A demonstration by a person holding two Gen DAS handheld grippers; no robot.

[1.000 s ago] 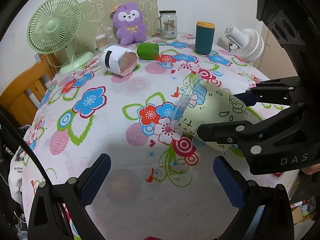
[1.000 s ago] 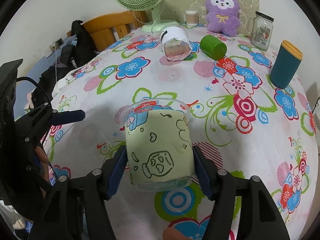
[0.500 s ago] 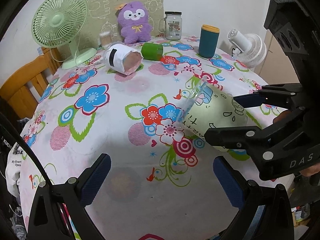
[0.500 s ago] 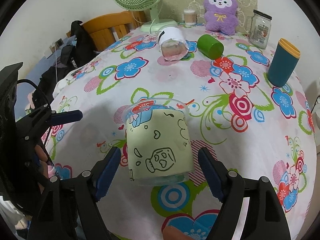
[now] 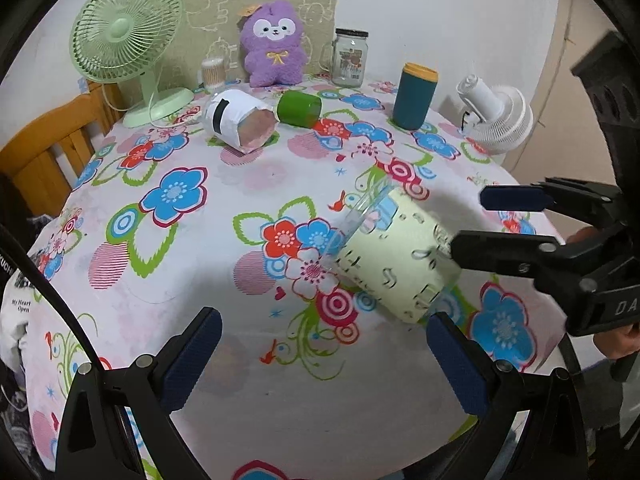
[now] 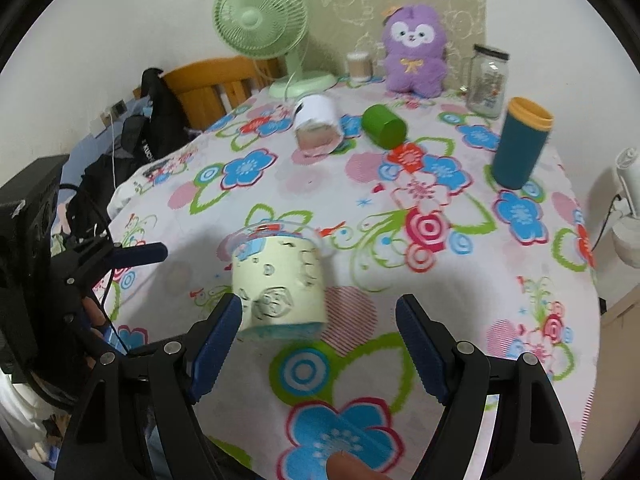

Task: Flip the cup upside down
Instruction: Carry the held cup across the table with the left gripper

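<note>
The clear plastic cup with a pale green doodled sleeve (image 5: 394, 258) lies on its side on the flowered tablecloth, its mouth toward the table's middle. In the right wrist view the cup (image 6: 280, 292) lies just ahead of my right gripper (image 6: 320, 320), left of centre. The right gripper is open and holds nothing; its left pad is close to the cup's base. It also shows in the left wrist view (image 5: 468, 220) beside the cup's base. My left gripper (image 5: 320, 340) is open and empty, near the table's front edge, short of the cup.
At the back stand a green fan (image 5: 128, 40), a purple plush (image 5: 274, 50), a glass jar (image 5: 350, 58), a teal tumbler (image 5: 414, 96) and a white fan (image 5: 500, 116). A white cup (image 5: 236, 122) and a green cup (image 5: 300, 109) lie on their sides. A wooden chair (image 5: 44, 152) is at left.
My right gripper has opened and let go of the cup, then drawn back. The cup now lies free on the cloth. The left gripper stays open.
</note>
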